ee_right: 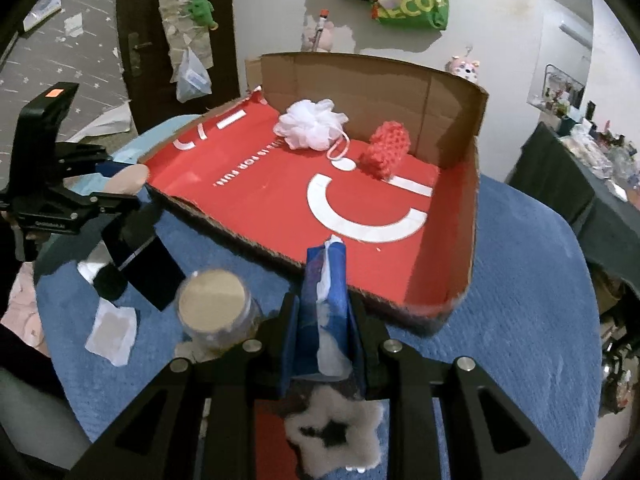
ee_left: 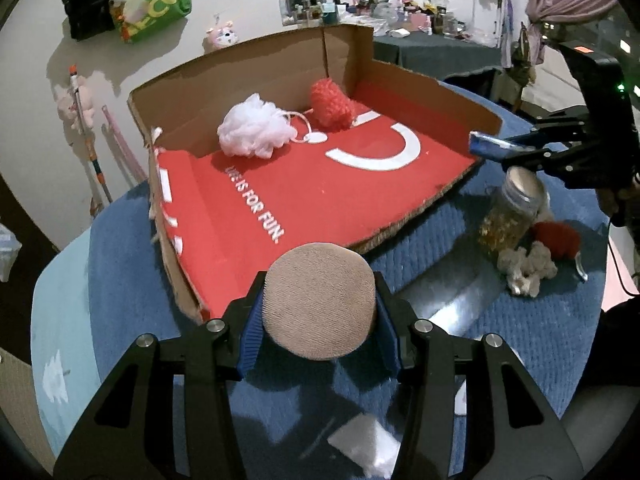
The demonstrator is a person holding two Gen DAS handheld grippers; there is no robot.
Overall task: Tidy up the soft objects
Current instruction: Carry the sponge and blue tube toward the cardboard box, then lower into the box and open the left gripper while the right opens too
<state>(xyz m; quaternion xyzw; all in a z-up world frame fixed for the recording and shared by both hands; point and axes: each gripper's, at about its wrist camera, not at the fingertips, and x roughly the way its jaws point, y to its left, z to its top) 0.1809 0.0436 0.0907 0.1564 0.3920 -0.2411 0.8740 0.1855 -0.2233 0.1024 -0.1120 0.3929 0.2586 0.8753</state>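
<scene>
box (ee_left: 256, 80): matt brown cardboard, red printed floor | table cover (ee_left: 440, 264): rough blue cloth | jar (ee_left: 508, 216): clear glass

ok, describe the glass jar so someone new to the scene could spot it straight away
Start at the big red-lined cardboard box on the blue cloth. Just off the box's open front edge stands the glass jar, upright, with a flat tan lid. It is the only hard, see-through thing there; the cream and red fluffy pieces beside it are soft.
</scene>
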